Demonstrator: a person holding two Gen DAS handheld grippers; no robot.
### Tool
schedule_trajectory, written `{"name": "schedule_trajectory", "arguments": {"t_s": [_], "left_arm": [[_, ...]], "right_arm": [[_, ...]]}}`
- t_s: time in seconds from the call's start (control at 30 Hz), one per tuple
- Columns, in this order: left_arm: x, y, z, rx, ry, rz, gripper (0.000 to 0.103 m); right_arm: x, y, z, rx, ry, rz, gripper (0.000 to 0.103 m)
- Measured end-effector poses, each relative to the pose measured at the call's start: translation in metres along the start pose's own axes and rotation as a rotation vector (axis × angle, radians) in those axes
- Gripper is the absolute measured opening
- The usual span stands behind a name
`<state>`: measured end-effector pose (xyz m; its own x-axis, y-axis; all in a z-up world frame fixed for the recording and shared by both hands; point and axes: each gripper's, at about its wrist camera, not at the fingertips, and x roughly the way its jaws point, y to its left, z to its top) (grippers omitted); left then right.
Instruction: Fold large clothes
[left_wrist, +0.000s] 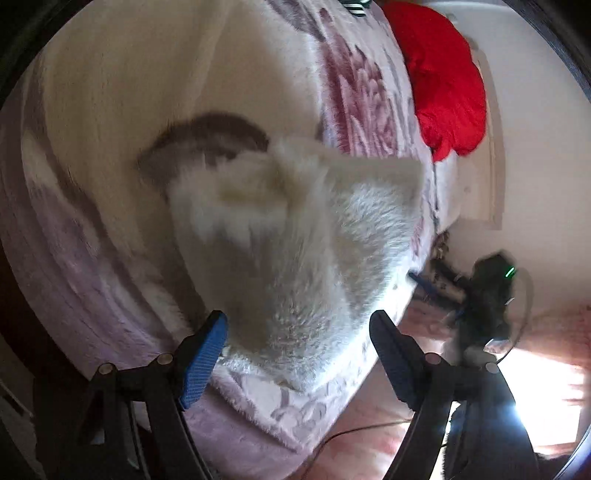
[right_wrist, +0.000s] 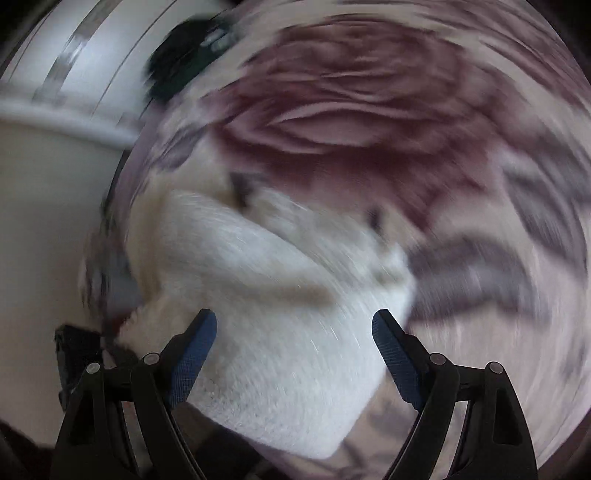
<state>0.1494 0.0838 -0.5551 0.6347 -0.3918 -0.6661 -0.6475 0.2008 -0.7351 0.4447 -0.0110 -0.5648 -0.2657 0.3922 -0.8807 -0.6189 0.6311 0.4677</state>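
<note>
Tongs, left gripper (left_wrist: 297, 325) and right gripper (right_wrist: 293, 325), both gape empty above the white fleece garment (left_wrist: 295, 236), apparently released to settle on the floral blanket (left_wrist: 110, 92).

A domestic bedroom, as far as the blurred views allow. A plush floral blanket (left_wrist: 110, 258) in mauve and cream covers a bed; a red pillow or cushion (left_wrist: 443, 81) lies at its far end against a plain pale wall (left_wrist: 535, 184). A white fluffy garment (left_wrist: 314, 240) rests on the blanket. Pinkish flooring (left_wrist: 546, 369) catches bright sunlight.
</note>
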Motion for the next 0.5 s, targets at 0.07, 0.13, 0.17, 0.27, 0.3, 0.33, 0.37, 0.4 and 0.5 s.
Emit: {"name": "schedule_trajectory", "arguments": {"t_s": [0.07,0.13,0.17,0.27,0.3,0.33,0.37,0.4,0.5], "left_arm": [[0.019,0.002,-0.001,-0.013,-0.044,0.028,0.078],[0.039,0.009,0.006,-0.047,-0.087,0.061,0.078],[0.046,0.014,0.009,-0.070,-0.120,0.041,0.076],[0.051,0.018,0.006,-0.075,-0.203,-0.009,0.026],[0.049,0.016,0.003,-0.060,-0.231,0.001,0.024],[0.046,0.015,-0.001,-0.053,-0.255,-0.015,0.022],[0.041,0.015,-0.005,-0.065,-0.274,-0.032,0.021],[0.035,0.017,-0.010,-0.084,-0.297,-0.053,0.021],[0.011,0.022,-0.027,-0.148,-0.373,-0.114,0.020]], "right_arm": [[0.016,0.016,0.023,-0.147,0.076,0.008,0.088],[0.038,0.027,0.040,-0.253,0.165,-0.004,0.088],[0.055,0.032,0.048,-0.309,0.228,-0.029,0.088],[0.091,0.037,0.057,-0.385,0.389,-0.033,0.088],[0.099,0.039,0.059,-0.393,0.411,-0.025,0.076],[0.102,0.042,0.059,-0.401,0.420,-0.006,0.053],[0.105,0.049,0.058,-0.438,0.420,-0.013,0.047],[0.104,0.054,0.058,-0.455,0.410,-0.009,0.036],[0.099,0.067,0.056,-0.448,0.396,0.039,0.025]]}}
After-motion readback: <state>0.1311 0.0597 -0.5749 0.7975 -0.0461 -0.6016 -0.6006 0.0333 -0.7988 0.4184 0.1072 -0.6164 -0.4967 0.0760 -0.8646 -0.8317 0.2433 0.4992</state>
